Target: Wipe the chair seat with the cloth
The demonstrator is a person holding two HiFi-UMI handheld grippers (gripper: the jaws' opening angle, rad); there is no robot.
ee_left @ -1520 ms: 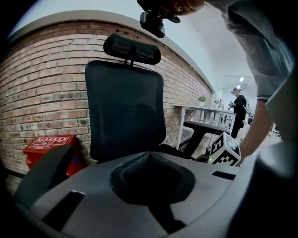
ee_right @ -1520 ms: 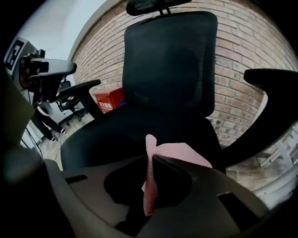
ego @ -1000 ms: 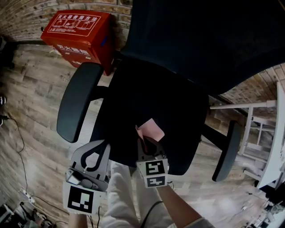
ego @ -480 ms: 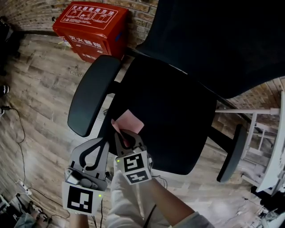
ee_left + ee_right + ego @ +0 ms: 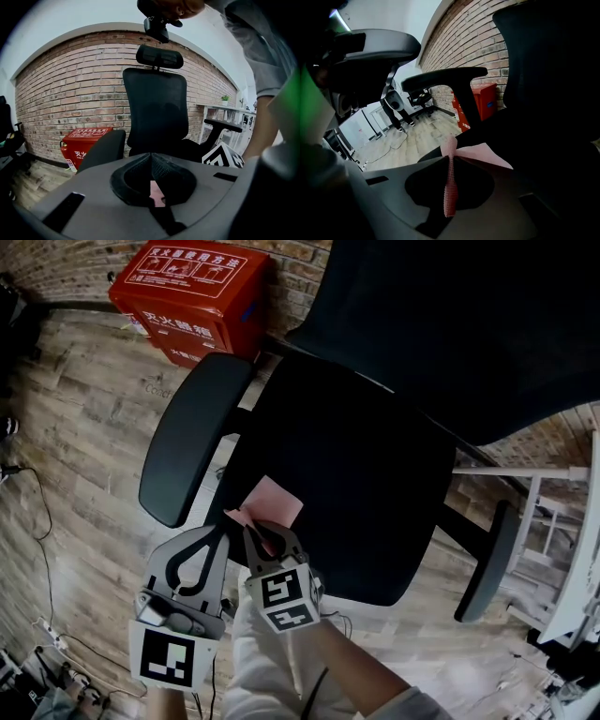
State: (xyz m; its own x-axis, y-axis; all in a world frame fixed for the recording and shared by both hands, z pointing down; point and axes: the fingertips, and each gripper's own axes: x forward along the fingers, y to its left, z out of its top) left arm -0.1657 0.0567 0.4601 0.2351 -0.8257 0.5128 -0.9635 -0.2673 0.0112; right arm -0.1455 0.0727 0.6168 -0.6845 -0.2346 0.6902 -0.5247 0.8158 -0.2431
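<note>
Shift since 1 s ago: right gripper (image 5: 264, 532) and cloth (image 5: 272, 504) have gone from seat's front-centre to its front corner by the near armrest; left gripper (image 5: 221, 532) barely moved.
Cloth: pink, flat on the black chair seat (image 5: 375, 484) at that corner, one edge bunched up into the right gripper's jaws.
Right gripper: clenched on the cloth's gathered edge, pink fold standing upright between the jaws in its own view; rest of cloth fans out past the tips.
Left gripper: jaws pressed together, nothing clamped; just beside the right gripper, tips near the cloth's corner. Sliver of pink shows thru the jaw gap.
Chair: black, mesh backrest (image 5: 469, 324) behind seat, armrest (image 5: 187, 432) each side.
Surroundings: red box (image 5: 192, 296) w/ white print against brick wall, wood-plank floor (image 5: 75, 446), white shelving (image 5: 562, 549) at right.
</note>
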